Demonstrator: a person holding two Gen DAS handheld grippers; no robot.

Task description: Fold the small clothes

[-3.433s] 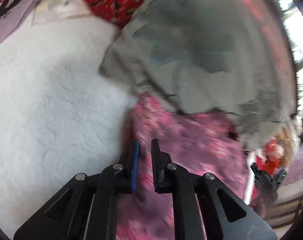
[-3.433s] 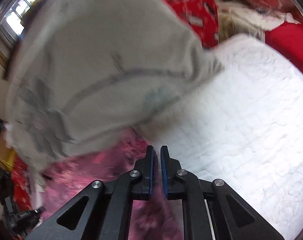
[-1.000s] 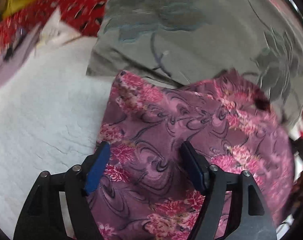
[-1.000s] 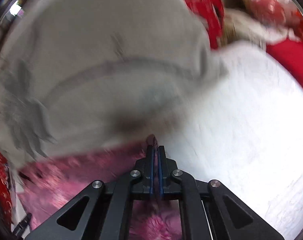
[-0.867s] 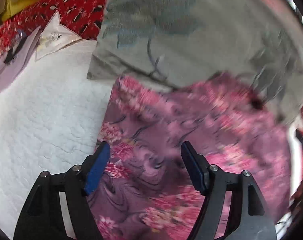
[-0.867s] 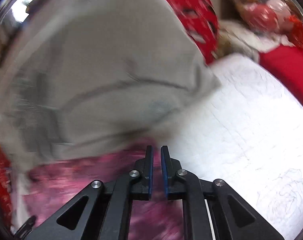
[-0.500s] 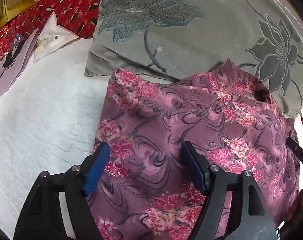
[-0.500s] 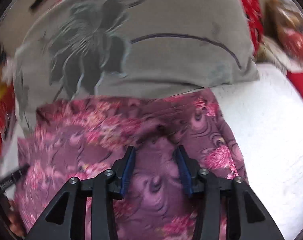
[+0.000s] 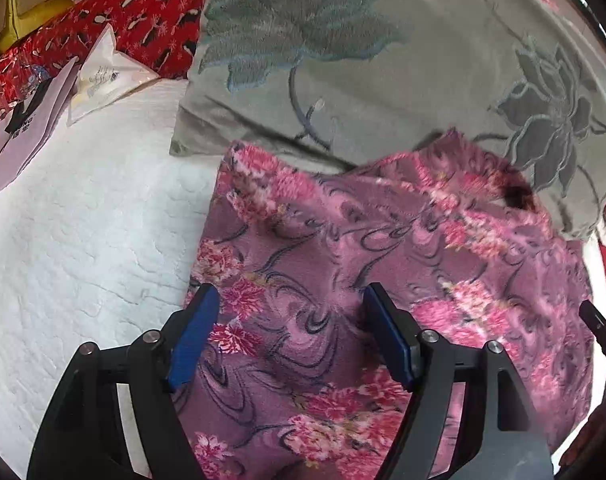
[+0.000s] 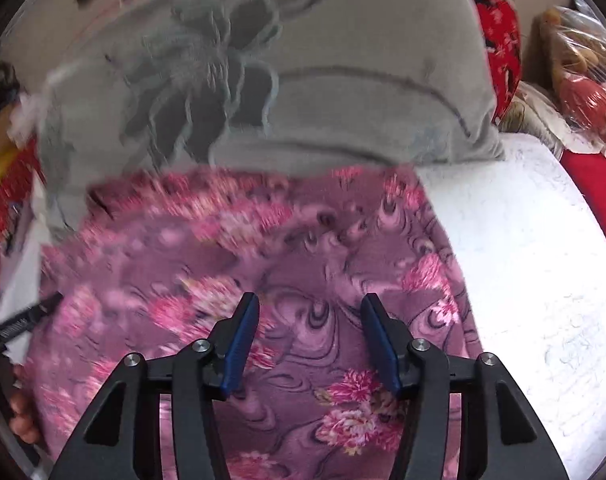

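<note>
Cloth: a pink and purple flower cloth [image 9: 343, 280] lies on a white bed [image 9: 83, 240]. Its far edge rests on a grey pillow [image 9: 383, 60].

Shape now: it looks like a rough square, mostly flat, with some bumps and a dark gap near the far right corner. I cannot tell how many layers it has.

Left claw: the left claw [image 9: 291, 332] is wide open and holds nothing. It hangs over the near left part of the cloth. I cannot tell if its blue pads [image 9: 191, 336] touch the cloth.

Right claw: the right claw [image 10: 309, 340] is wide open too and holds nothing. It is over the near right part of the cloth. This picture is blurry on the left side.

Other stuff: a red sheet [image 9: 143, 12], a white bag [image 9: 103, 72] and some paper [image 9: 27, 120] sit at the far left, well away from the cloth.

Done so far: I think at least one fold may be made, because the cloth lies down in a neat shape and both claws have nothing in them.

Still to do: I think it may need one more fold to get smaller, or just some patting to make the bumps flat. The far edge on the pillow may need pulling back onto the bed.
</note>
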